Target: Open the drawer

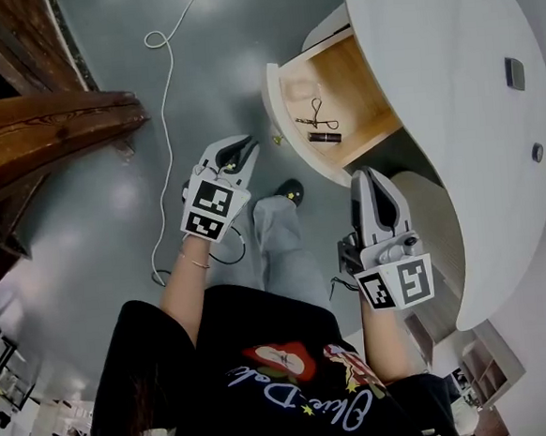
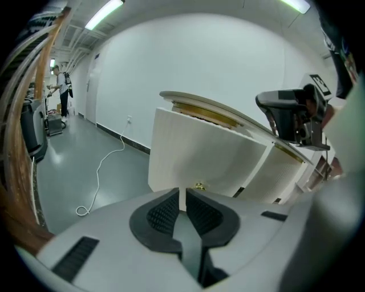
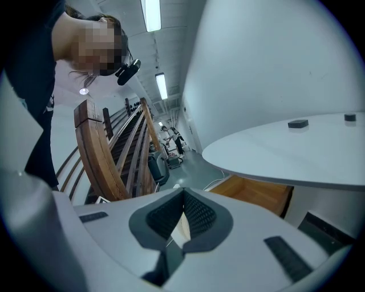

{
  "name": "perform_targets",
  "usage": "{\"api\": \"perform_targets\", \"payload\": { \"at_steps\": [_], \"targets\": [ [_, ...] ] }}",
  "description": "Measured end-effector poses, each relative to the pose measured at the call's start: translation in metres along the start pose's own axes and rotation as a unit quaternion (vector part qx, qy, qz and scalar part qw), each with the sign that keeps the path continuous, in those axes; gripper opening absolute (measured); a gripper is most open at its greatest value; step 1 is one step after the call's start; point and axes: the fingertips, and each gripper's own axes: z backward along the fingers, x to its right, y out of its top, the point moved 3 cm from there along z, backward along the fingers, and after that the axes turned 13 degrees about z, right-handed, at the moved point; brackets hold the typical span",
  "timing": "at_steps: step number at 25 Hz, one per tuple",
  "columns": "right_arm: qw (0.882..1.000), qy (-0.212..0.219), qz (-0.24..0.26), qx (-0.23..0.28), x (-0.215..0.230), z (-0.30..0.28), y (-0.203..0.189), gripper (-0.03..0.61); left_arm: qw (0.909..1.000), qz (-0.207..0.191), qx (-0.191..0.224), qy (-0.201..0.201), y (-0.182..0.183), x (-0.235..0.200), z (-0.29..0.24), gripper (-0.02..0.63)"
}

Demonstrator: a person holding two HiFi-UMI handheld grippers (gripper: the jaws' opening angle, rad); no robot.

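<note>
The drawer (image 1: 354,72) stands pulled out from under the white surface (image 1: 451,85), at one o'clock from the left gripper (image 1: 245,150). That gripper's jaws are a narrow slit apart with nothing between them. The right gripper (image 1: 369,178), at five o'clock of the drawer, has its jaws closed and empty. An eyelash curler (image 1: 319,115) lies inside the drawer.

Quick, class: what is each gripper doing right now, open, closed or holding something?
Left gripper: jaws slightly apart, nothing between them.
Right gripper: jaws closed at the tips, holding nothing.
</note>
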Motion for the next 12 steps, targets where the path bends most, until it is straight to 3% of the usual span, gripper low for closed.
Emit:
{"api": "perform_targets", "payload": {
  "at_steps": [6,12],
  "targets": [
    [1.0,-0.005,0.005,0.014,0.0,0.007,0.02,0.0,0.9992,-0.026,0.022,0.021,0.036,-0.003,0.027,0.005],
    [1.0,-0.023,0.003,0.016,0.006,0.027,0.045,0.0,0.9983,-0.042,0.036,0.02,0.08,0.028,0.059,0.005]
  ]
}}
